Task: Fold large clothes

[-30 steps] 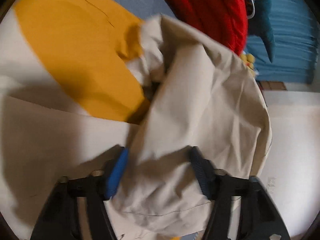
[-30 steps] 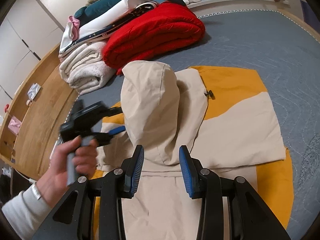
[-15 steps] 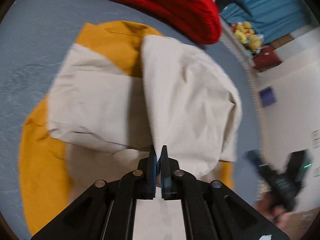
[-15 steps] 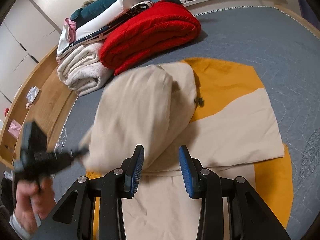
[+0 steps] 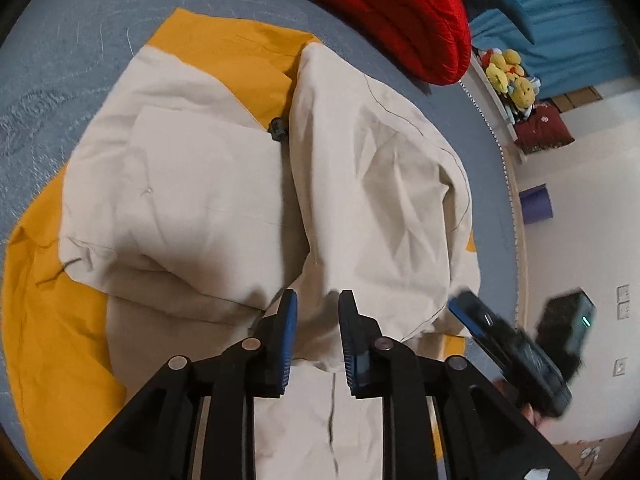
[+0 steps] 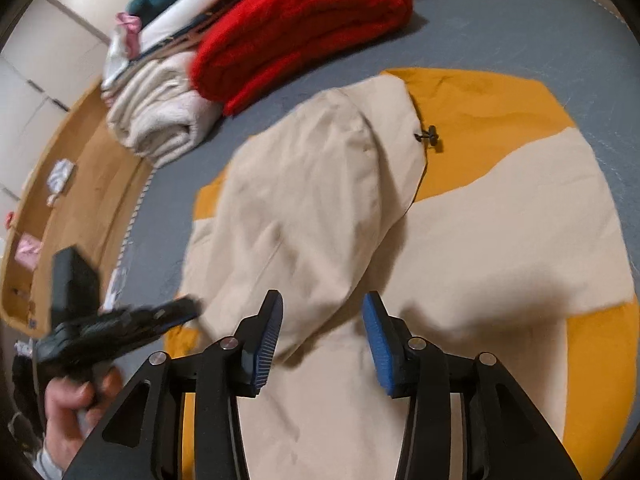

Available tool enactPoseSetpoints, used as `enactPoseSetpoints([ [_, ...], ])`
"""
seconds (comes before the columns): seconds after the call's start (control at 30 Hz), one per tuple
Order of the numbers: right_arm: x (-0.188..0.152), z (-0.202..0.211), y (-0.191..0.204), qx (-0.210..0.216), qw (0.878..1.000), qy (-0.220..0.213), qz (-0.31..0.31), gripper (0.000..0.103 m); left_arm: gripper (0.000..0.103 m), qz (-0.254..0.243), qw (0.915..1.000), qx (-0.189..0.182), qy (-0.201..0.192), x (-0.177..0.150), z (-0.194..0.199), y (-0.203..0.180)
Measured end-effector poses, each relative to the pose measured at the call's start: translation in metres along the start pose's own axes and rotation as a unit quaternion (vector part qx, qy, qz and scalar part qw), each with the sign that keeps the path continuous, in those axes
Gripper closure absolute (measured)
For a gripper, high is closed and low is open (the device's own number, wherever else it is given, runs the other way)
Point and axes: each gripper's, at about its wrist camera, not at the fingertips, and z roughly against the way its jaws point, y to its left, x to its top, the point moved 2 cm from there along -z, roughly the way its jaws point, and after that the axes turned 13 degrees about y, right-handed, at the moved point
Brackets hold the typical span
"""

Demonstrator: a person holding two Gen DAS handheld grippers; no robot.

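Note:
A beige and mustard hooded jacket [image 5: 192, 200] lies spread on the grey-blue bed cover [image 5: 80, 20]. Its beige hood [image 5: 380, 184] is laid flat down over the body, with a black cord toggle [image 5: 278, 130] beside it. My left gripper [image 5: 316, 320] hovers over the hood's near edge. Its jaws are opening, a small gap apart, with nothing pinched. In the right wrist view the hood [image 6: 312, 200] lies ahead of my right gripper [image 6: 322, 332], whose jaws are opening above the cloth, empty. The left gripper [image 6: 180, 312], blurred, sits at the left in a hand [image 6: 76, 400].
A folded red blanket [image 6: 304, 32] and rolled white towels [image 6: 160, 124] lie beyond the jacket. A wooden bed frame [image 6: 80, 184] runs along the left. Plush toys [image 5: 508, 76] sit past the bed's far edge. The right gripper [image 5: 472, 312] shows blurred at the left wrist view's right.
The left gripper had the hood between wide jaws, then shut, and now its jaws part. The hood went from bunched up to flat on the jacket. The right gripper sank closer and widened slightly.

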Motion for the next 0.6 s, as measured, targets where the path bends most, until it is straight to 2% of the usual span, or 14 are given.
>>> enactPoseSetpoints([
  [0.13, 0.030, -0.027, -0.021, 0.024, 0.998, 0.002, -0.052, 0.059, 0.082, -0.015, 0.9998, 0.003, 0.011, -0.006, -0.017, -0.011],
  [0.17, 0.037, -0.035, -0.025, 0.025, 0.997, 0.009, -0.067, 0.059, 0.086, -0.024, 0.9995, 0.010, 0.018, -0.007, -0.023, -0.014],
  [0.2, 0.039, -0.039, -0.026, 0.028, 0.997, 0.011, -0.073, 0.072, 0.094, -0.031, 0.9991, 0.020, 0.020, -0.008, -0.027, -0.014],
  [0.23, 0.043, -0.038, -0.025, 0.034, 0.997, 0.003, -0.072, 0.099, 0.099, -0.034, 0.9989, 0.028, 0.018, -0.009, -0.029, -0.015],
  [0.3, 0.045, -0.019, -0.020, 0.061, 0.995, -0.045, -0.067, 0.101, 0.099, -0.043, 0.9988, 0.024, 0.005, -0.010, -0.026, -0.018],
  [0.37, 0.037, 0.002, -0.030, 0.111, 0.985, -0.093, -0.093, 0.101, 0.100, -0.054, 0.9978, 0.039, -0.003, -0.011, -0.025, -0.023],
  [0.4, 0.032, -0.001, -0.039, 0.098, 0.985, -0.092, -0.110, 0.101, 0.100, -0.063, 0.9964, 0.057, -0.003, -0.012, -0.029, -0.024],
  [0.47, 0.018, -0.034, -0.066, 0.018, 0.987, -0.037, -0.156, 0.101, 0.097, -0.071, 0.9936, 0.088, 0.007, -0.014, -0.043, -0.021],
  [0.53, 0.009, -0.058, -0.073, -0.010, 0.987, 0.001, -0.161, 0.101, 0.091, -0.071, 0.9897, 0.121, 0.027, -0.015, -0.056, -0.014],
  [0.57, 0.008, -0.060, -0.070, -0.023, 0.989, 0.003, -0.149, 0.101, 0.089, -0.062, 0.9891, 0.129, 0.034, -0.015, -0.056, -0.008],
  [0.6, 0.009, -0.057, -0.065, -0.035, 0.990, 0.001, -0.139, 0.095, 0.087, -0.051, 0.9901, 0.127, 0.030, -0.016, -0.052, -0.006],
])
